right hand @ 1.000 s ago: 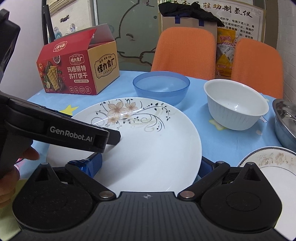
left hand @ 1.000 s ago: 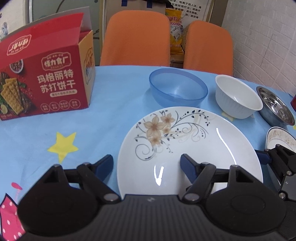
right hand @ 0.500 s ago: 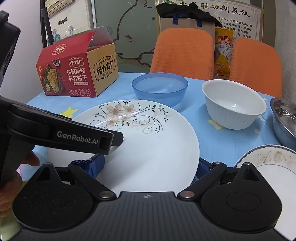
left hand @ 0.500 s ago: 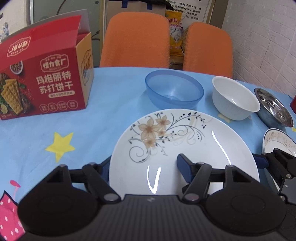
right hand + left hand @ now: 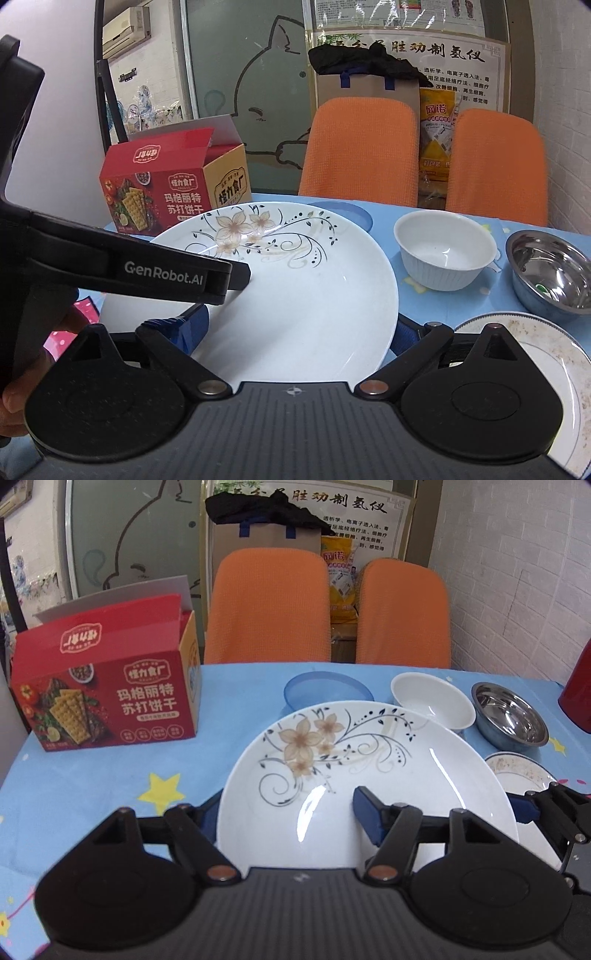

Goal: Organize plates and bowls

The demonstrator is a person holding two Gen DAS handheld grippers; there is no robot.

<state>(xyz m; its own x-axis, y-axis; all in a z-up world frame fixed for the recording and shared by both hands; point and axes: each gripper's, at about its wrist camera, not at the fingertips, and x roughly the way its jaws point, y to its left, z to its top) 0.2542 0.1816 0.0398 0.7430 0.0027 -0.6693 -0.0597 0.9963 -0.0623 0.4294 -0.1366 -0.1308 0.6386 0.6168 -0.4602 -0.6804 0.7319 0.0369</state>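
A large white plate with a flower pattern (image 5: 354, 775) (image 5: 295, 280) is held up above the blue tablecloth, tilted toward the cameras. My left gripper (image 5: 286, 816) grips its near left rim, one finger under and one on top. My right gripper (image 5: 299, 332) grips its near right rim the same way. Behind the plate are a blue plastic bowl (image 5: 325, 686) (image 5: 351, 212), a white ribbed bowl (image 5: 432, 701) (image 5: 445, 254) and a steel bowl (image 5: 511, 718) (image 5: 550, 273). A small rimmed plate (image 5: 517, 775) (image 5: 535, 350) lies at the near right.
An open red cracker box (image 5: 110, 701) (image 5: 170, 188) stands at the table's left. Two orange chairs (image 5: 269, 609) (image 5: 362, 151) stand behind the far edge. A red object (image 5: 578, 698) is at the far right.
The flowered plate has risen off the table with both grippers holding it, and it now tilts up and hides most of the blue bowl.
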